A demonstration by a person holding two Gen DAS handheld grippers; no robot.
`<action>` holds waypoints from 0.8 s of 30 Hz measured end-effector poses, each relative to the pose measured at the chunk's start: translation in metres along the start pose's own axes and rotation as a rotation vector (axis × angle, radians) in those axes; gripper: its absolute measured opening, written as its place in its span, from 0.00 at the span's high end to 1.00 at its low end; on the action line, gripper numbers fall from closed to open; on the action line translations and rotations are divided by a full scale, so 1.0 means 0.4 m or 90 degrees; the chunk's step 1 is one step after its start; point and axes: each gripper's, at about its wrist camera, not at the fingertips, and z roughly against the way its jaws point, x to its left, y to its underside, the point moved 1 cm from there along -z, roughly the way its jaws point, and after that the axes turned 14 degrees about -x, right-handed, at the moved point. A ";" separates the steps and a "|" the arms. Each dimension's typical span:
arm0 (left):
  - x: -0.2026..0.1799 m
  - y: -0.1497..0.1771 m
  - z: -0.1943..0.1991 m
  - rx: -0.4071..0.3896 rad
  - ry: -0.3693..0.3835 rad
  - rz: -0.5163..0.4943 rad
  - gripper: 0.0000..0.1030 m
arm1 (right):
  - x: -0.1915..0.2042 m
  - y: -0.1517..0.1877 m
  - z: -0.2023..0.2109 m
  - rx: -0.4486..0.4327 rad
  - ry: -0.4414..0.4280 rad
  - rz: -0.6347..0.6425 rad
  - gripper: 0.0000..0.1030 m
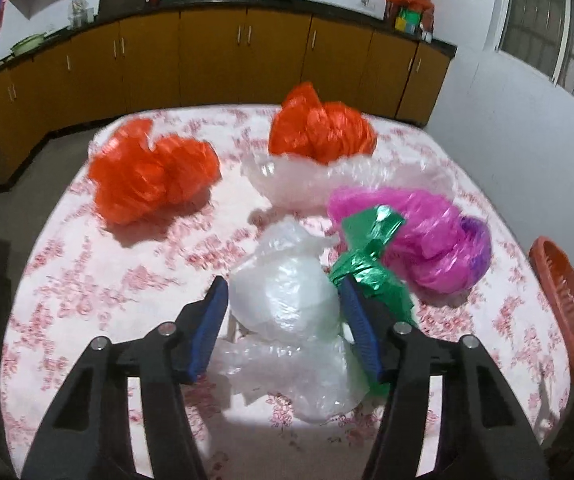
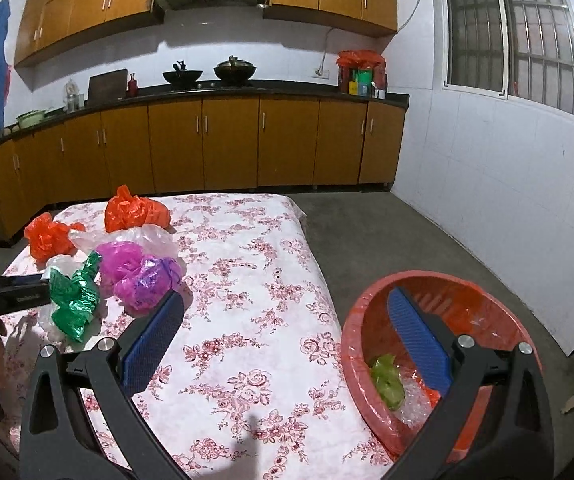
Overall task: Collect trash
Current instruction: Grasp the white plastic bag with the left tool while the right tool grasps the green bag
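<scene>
Crumpled plastic bags lie on a table with a floral cloth (image 1: 87,288). A whitish clear bag (image 1: 283,292) sits between the blue pads of my left gripper (image 1: 283,282), and both pads touch its sides. A green bag (image 1: 367,248) lies against the right pad, with a pink bag (image 1: 427,240) just beyond it. Two orange bags (image 1: 155,176) (image 1: 319,128) and a clear bag (image 1: 327,184) lie farther back. My right gripper (image 2: 285,298) stands open with nothing between its fingers, above the table edge and a red basket (image 2: 367,320). The basket holds a green scrap (image 2: 387,380) and clear plastic.
The red basket (image 1: 563,304) stands off the table's right edge on a grey floor (image 2: 407,232). Brown kitchen cabinets (image 2: 227,144) with woks on the counter run along the far wall. A white tiled wall (image 2: 507,180) with a window is on the right.
</scene>
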 end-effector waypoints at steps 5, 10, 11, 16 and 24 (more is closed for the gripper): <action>0.007 0.007 -0.015 0.010 0.006 0.015 0.56 | 0.011 0.004 -0.004 0.004 -0.007 0.007 0.02; 0.022 0.004 0.015 -0.014 0.001 0.010 0.62 | 0.045 0.000 -0.022 0.010 -0.034 0.010 0.05; 0.026 0.002 0.024 -0.020 0.000 0.009 0.63 | 0.055 -0.002 -0.025 0.010 -0.041 0.010 0.06; 0.068 -0.011 0.089 -0.061 -0.022 0.007 0.63 | 0.123 -0.012 -0.044 0.014 -0.096 0.007 0.10; 0.195 -0.032 0.179 -0.113 -0.092 0.042 0.63 | 0.317 -0.008 -0.099 0.044 -0.223 0.009 0.22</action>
